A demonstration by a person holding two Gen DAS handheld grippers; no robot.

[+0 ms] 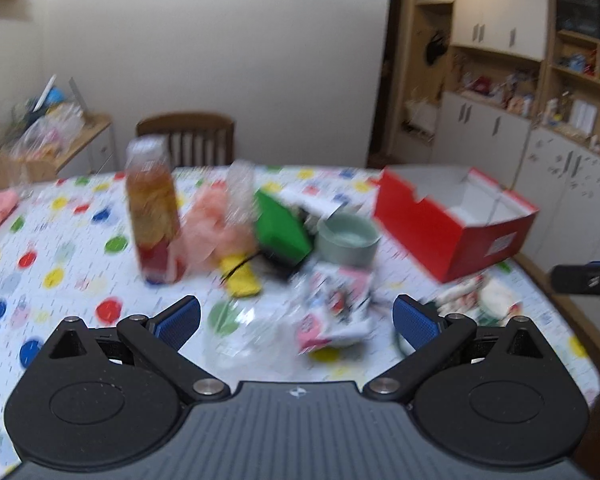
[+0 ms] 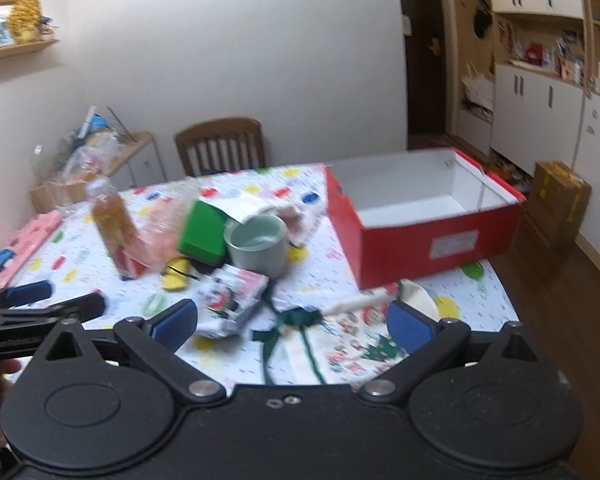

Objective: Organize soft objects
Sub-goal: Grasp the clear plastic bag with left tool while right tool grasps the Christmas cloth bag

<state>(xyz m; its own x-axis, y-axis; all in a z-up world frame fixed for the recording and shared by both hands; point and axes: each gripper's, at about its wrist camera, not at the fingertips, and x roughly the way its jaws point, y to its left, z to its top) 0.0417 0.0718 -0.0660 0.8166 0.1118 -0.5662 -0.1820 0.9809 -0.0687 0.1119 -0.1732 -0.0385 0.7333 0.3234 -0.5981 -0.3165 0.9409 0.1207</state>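
From the left wrist camera, the left gripper (image 1: 296, 320) hangs above the dotted tablecloth (image 1: 80, 280) with its blue pads spread wide and nothing between them, a crumpled printed pouch (image 1: 334, 312) lying just ahead, a tea bottle (image 1: 154, 212) standing to the left and the empty red box (image 1: 452, 220) farther right. From the right wrist camera, the right gripper (image 2: 292, 326) is likewise spread apart and empty, over a printed cloth bag (image 2: 356, 344) with a green ribbon (image 2: 296, 320) at the table's near edge, just in front of the red box (image 2: 420, 240); the pale green cup (image 2: 256, 246) sits beside a green block (image 2: 202, 232).
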